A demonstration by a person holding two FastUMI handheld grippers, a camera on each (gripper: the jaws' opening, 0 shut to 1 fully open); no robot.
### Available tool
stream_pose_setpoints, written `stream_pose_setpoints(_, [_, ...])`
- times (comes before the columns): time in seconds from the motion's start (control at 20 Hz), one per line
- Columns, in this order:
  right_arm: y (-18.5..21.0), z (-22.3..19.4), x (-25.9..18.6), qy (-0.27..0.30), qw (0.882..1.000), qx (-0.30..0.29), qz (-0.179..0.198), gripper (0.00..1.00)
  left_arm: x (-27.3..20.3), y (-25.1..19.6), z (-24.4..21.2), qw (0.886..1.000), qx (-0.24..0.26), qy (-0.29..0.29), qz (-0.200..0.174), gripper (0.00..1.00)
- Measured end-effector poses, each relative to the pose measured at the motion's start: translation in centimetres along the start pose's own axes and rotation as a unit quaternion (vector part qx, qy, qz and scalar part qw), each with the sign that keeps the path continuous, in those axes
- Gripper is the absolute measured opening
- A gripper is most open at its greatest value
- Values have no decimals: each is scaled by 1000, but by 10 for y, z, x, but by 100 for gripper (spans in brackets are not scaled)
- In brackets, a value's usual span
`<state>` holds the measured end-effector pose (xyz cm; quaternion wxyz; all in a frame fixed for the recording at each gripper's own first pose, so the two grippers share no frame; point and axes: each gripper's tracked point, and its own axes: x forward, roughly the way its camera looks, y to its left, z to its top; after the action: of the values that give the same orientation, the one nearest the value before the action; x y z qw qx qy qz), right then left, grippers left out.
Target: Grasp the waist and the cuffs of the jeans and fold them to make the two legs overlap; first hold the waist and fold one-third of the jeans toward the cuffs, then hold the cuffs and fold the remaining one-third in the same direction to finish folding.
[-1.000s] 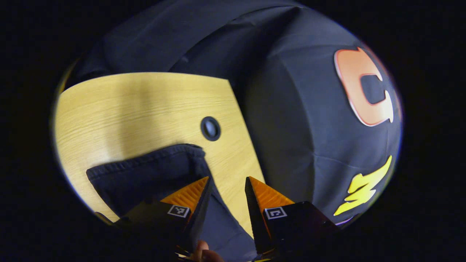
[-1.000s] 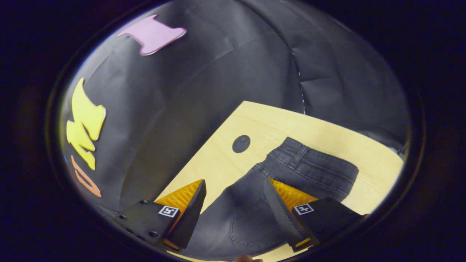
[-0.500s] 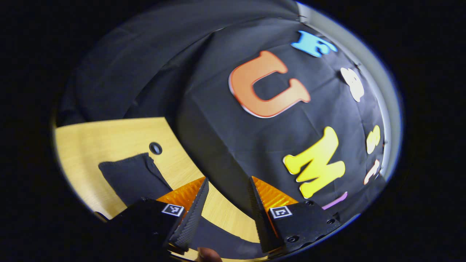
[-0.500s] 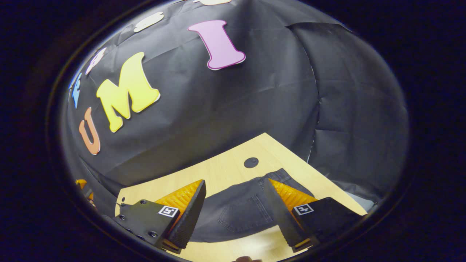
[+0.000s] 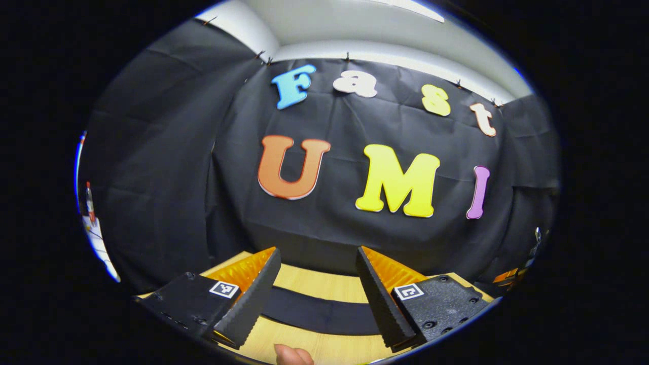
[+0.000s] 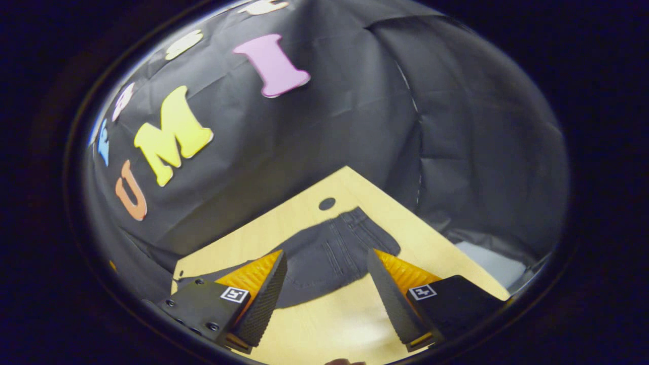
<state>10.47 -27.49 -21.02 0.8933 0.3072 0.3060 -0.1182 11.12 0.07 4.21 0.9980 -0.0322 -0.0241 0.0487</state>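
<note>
Left gripper view: the left gripper (image 5: 314, 289), fingers apart with ribbed inner faces and nothing between them, is held level above a pale wood-grain table (image 5: 324, 347); the dark denim jeans (image 5: 319, 314) lie as a flat band across it, and a fingertip (image 5: 293, 355) shows at the bottom edge. A second ago this camera looked steeply down on the cloth. Right gripper view: the right gripper (image 6: 327, 291), fingers likewise apart and empty, hangs above the table (image 6: 324, 324); the jeans (image 6: 324, 258), stitched waistband toward a round hole (image 6: 327, 204), lie farther off than before.
</note>
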Motion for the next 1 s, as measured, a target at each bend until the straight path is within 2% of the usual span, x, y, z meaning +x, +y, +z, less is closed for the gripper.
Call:
stream_pose_setpoints(0.05, [-7,-7,2,9,999,32,0,98,-6,-6,4,1000,21,-9,5,83])
stream_pose_setpoints(0.1, [-16,-15,5,20,998,65,-5,98,-11,-15,6,999,38,-11,5,95])
stream_pose_setpoints(0.25, [-33,-34,24,50,982,183,-5,98,-27,-27,7,999,41,-7,-7,95])
stream_pose_setpoints(0.35, [-37,-39,44,61,962,267,8,98,-45,-23,8,1000,28,-2,-7,95])
stream_pose_setpoints(0.45, [-44,-42,64,66,944,323,5,100,-61,-20,6,1000,23,4,-4,95])
stream_pose_setpoints(0.65, [-52,-45,90,65,938,342,-6,98,-76,-8,17,999,34,13,9,95])
stream_pose_setpoints(0.7, [-49,-43,94,62,937,344,1,98,-78,-5,19,999,37,15,12,95])
stream_pose_setpoints(0.75, [-46,-41,98,62,936,346,7,92,-78,-4,22,999,38,16,14,95])
stream_pose_setpoints(0.8, [-43,-40,104,61,936,346,14,98,-77,-3,25,999,35,18,14,95])
stream_pose_setpoints(0.85, [-39,-41,110,65,937,343,18,92,-76,-4,25,999,29,21,13,95])
stream_pose_setpoints(0.95, [-30,-41,120,74,935,346,38,89,-71,-6,17,999,7,40,13,95])
stream_pose_setpoints(1.0, [-26,-41,124,76,932,351,44,91,-69,-5,15,999,-2,47,17,95])
